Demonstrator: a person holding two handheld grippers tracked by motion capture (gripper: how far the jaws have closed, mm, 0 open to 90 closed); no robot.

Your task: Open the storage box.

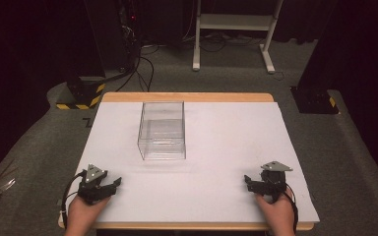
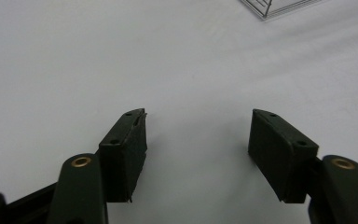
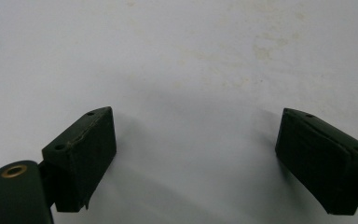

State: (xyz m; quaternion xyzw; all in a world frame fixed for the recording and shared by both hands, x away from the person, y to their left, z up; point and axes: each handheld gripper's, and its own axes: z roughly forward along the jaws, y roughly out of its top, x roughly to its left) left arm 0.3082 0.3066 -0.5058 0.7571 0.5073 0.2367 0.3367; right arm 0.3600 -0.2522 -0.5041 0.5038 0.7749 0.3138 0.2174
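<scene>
White worktop (image 1: 226,147) here, with our clear box (image 1: 162,130) sitting at about 11 o'clock from centre. Both claws rest released and empty at the near edge; left claw (image 1: 109,185) is nearer, box at its 1 o'clock, while right claw (image 1: 250,181) sits farther off.

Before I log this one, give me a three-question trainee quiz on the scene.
1. True or false: the clear plastic box holds a red block.
2. Which gripper is nearer the box: A left gripper, B right gripper?
3. What covers the table?

Key:
1. False; it looks empty.
2. A.
3. A white sheet; both grippers rest on it with fingers open, nothing between them.
</scene>
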